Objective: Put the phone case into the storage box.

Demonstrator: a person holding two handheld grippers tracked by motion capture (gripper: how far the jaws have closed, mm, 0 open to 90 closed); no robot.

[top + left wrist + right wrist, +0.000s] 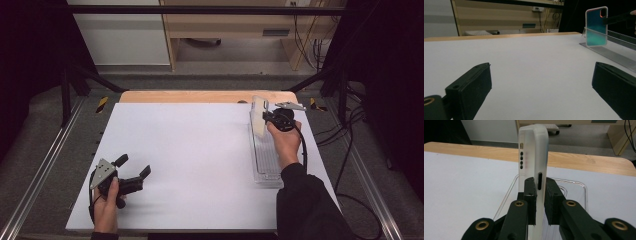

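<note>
The right gripper (pixel 539 202) pinches the phone case (pixel 533 157) upright over the clear tray's (pixel 265 172) far end; next it needs careful lowering. The left gripper (pixel 134 167), well left of the tray, rests spread.

phone case (pixel 534 167) lower end hidden behind gripper jaws; clear tray (pixel 574 187) mostly hidden too
</note>
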